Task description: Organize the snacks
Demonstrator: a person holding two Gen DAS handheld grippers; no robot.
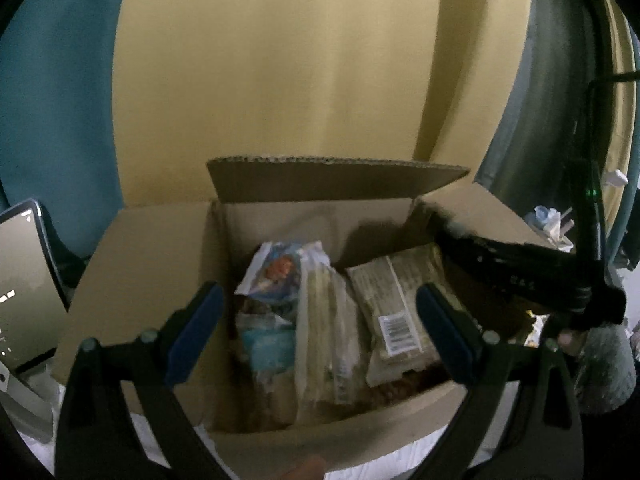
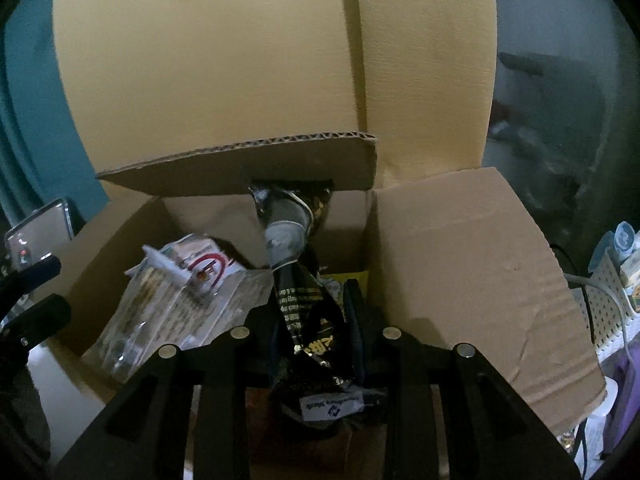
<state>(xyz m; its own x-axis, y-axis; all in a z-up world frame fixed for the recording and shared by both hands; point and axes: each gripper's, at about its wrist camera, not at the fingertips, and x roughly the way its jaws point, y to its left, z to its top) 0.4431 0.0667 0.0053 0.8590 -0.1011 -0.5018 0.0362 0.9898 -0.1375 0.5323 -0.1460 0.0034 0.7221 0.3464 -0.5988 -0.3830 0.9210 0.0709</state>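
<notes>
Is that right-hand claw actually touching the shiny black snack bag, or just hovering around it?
Touching. In the right wrist view, the right gripper has its two fingers pressed against both sides of the black snack bag, which crumples between them above the cardboard box.

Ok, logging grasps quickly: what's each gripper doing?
Left gripper: open, empty, above the cardboard box.
Right gripper: closed on a black snack bag.

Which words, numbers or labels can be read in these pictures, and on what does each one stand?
No text reads for certain.
black snack bag: gold print and upside-down white label, too blurred.
beige packet: barcode, digits too small.
clear packet: red emblem, lettering blurred.
</notes>
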